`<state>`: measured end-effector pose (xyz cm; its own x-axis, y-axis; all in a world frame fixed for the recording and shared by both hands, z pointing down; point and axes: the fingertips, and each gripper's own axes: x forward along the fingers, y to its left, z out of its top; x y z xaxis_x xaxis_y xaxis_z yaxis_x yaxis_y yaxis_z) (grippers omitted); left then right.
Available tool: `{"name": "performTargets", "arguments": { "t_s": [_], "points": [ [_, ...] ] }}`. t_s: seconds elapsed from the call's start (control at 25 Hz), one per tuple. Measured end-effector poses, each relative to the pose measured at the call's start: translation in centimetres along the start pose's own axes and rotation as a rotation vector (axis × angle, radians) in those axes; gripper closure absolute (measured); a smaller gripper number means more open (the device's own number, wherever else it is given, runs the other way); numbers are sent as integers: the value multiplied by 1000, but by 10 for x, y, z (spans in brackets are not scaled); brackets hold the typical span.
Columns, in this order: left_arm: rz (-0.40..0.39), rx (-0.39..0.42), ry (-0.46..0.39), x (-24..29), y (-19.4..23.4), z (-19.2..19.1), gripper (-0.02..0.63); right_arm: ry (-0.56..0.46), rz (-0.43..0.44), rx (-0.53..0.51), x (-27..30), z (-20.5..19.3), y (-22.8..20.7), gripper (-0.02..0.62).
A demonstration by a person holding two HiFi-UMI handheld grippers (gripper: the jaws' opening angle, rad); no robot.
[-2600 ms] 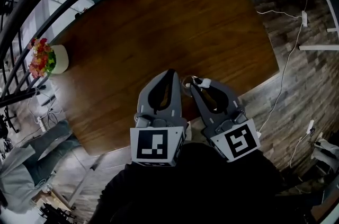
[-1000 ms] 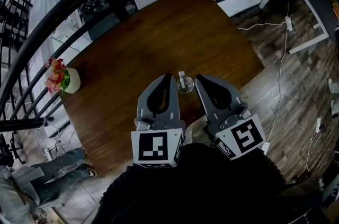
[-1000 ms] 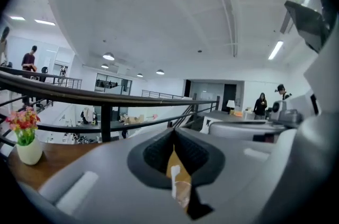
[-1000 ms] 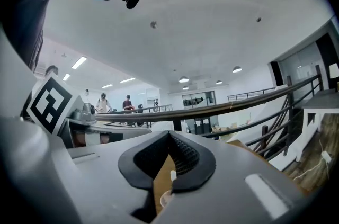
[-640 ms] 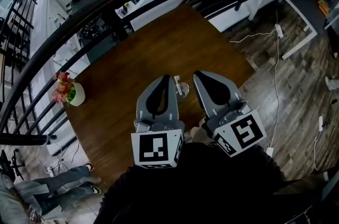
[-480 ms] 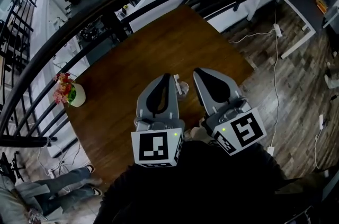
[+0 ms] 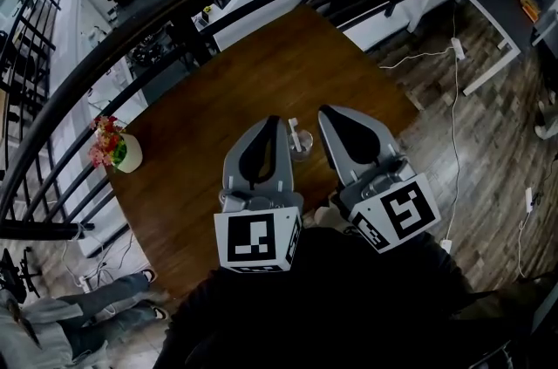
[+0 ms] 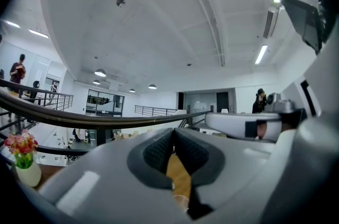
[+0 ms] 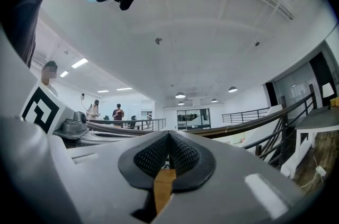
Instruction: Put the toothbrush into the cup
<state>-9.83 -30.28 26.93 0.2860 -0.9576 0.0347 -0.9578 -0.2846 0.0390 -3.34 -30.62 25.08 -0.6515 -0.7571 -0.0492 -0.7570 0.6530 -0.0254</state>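
- Toothbrush (image 7: 294, 129) stands in the cup (image 7: 303, 146), its pale end sticking up above the rim. Its long axis is close to upright, though the head view is too small to tell any lean.
- The cup, a clear glass, sits on the wooden table (image 7: 261, 53). In the head view it shows in the gap between the two grippers, just back from their tips and below them.
- Left gripper (image 7: 275, 122) looks the nearer of the two, with the glass just beside its inner finger. Its jaws are pressed together at the tip and hold nothing; only bare wood shows through the gap behind the pads in the left gripper view.
- Right gripper (image 7: 323, 112) flanks the cup on the other side. Its jaws are likewise closed tip to tip, with nothing between them.
- With the brush in the glass and both tools empty, the task looks finished, so any coming move would seem to be a retreat clear of the cup rather than a reach.
- Count: one toothbrush, one cup, two grippers, one table, and one vase of flowers (image 7: 118, 151) well off beyond the left gripper at the table's edge.
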Motion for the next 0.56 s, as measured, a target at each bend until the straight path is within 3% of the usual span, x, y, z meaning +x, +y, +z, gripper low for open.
{"name": "performTargets", "arguments": {
  "t_s": [0.56],
  "points": [
    [-4, -7, 17, 8, -2, -3, 597, 5, -1, 13, 3, -3, -7, 597]
  ]
}}
